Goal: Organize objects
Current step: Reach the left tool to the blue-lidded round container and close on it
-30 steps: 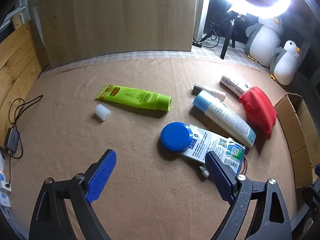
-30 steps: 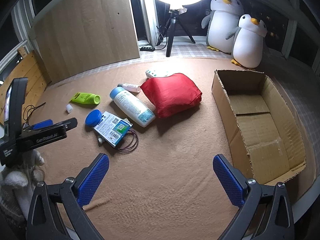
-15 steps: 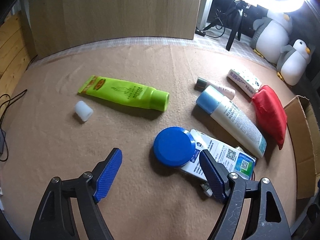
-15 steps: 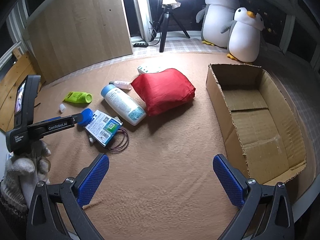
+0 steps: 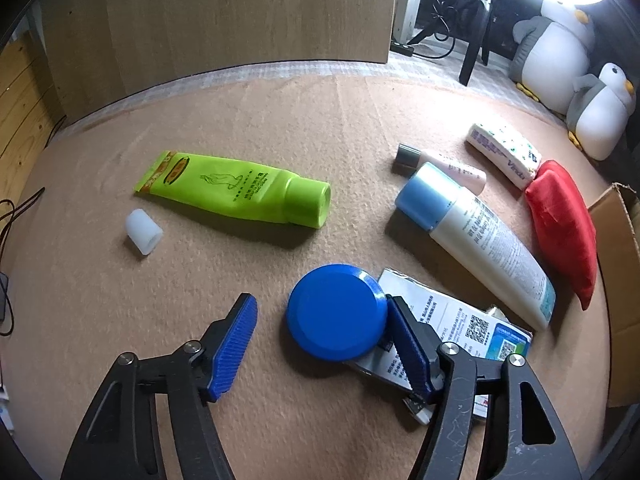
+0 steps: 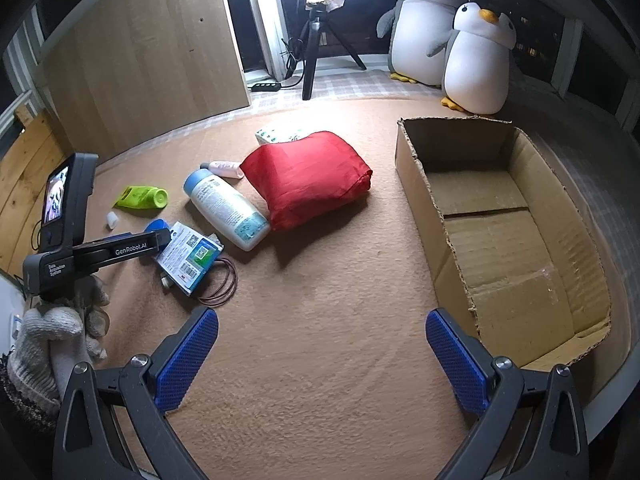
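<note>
A round blue jar [image 5: 336, 312] lies on the tan mat, partly on a white card packet [image 5: 460, 320]. My left gripper [image 5: 321, 304] straddles the jar with its jaws closing; the right pad [image 5: 408, 344] is at the jar's rim, while the left pad [image 5: 236, 344] stands apart from it. Farther back lie a green tube [image 5: 240, 190], a small white cap [image 5: 143, 231], a white bottle with a light-blue cap [image 5: 472, 236], a pink tube [image 5: 444, 168], a tissue pack [image 5: 504, 152] and a red pouch [image 5: 564, 224]. My right gripper [image 6: 322, 320] hangs open over bare mat beside the cardboard box [image 6: 500, 220].
A gloved hand [image 6: 52, 328] holds the left gripper's handle. Brown rings [image 6: 220, 284] lie by the packet. Two plush penguins [image 6: 476, 60], a ring-light tripod [image 6: 316, 48] and a wooden board [image 6: 148, 60] stand along the mat's far edge. Cables trail at the left edge [image 5: 16, 208].
My left gripper has come down and forward over the blue jar, and its jaws have narrowed around it. The right gripper has stayed about where it was.
</note>
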The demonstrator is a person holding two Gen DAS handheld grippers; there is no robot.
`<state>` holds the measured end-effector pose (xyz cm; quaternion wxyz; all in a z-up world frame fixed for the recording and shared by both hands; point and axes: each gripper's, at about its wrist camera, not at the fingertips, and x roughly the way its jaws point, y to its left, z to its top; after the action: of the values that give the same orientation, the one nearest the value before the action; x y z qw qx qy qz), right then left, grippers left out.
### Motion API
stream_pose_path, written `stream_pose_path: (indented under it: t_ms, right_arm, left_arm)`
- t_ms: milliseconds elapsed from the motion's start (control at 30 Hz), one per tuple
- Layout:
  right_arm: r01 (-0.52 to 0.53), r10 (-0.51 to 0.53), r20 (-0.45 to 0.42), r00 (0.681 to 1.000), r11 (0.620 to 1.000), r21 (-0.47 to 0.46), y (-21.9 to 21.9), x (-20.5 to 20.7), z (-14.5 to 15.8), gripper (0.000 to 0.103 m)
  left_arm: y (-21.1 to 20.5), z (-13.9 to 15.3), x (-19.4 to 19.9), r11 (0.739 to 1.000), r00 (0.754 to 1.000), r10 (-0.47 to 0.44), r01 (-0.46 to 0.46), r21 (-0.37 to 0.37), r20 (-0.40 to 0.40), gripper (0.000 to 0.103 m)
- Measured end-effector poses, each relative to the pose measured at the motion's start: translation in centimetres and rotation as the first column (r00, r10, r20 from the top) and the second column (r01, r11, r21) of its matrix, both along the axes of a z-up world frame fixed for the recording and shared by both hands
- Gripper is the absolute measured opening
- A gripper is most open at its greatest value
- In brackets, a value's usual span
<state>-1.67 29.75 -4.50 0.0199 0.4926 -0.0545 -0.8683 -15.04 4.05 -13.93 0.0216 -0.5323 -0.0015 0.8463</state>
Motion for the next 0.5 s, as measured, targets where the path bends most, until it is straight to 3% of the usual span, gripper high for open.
stream_pose_path:
  t_ms: [100, 233, 500]
  right_arm:
    - [0.001, -0.001, 0.002, 1.0, 1.0, -0.001, -0.1, -0.1, -0.1, 0.102]
    - [-0.001, 0.001, 0.003, 1.0, 1.0, -0.002, -0.1, 0.0, -0.1, 0.102]
    - [-0.01, 0.01, 0.0, 1.0, 1.0, 0.004, -0.4, 0.0, -0.1, 0.102]
  left_arm:
    - [-0.1, -0.1, -0.2, 1.0, 1.0, 0.002, -0.002, 0.004, 0.002, 0.067]
    - [-0.4, 0.0, -0.2, 1.0, 1.0, -0.004, 0.004, 0.01, -0.002, 0.054]
    - [-2.2, -0.3, 0.6, 1.0, 1.0, 0.017, -0.017, 0.013, -0.008, 0.054]
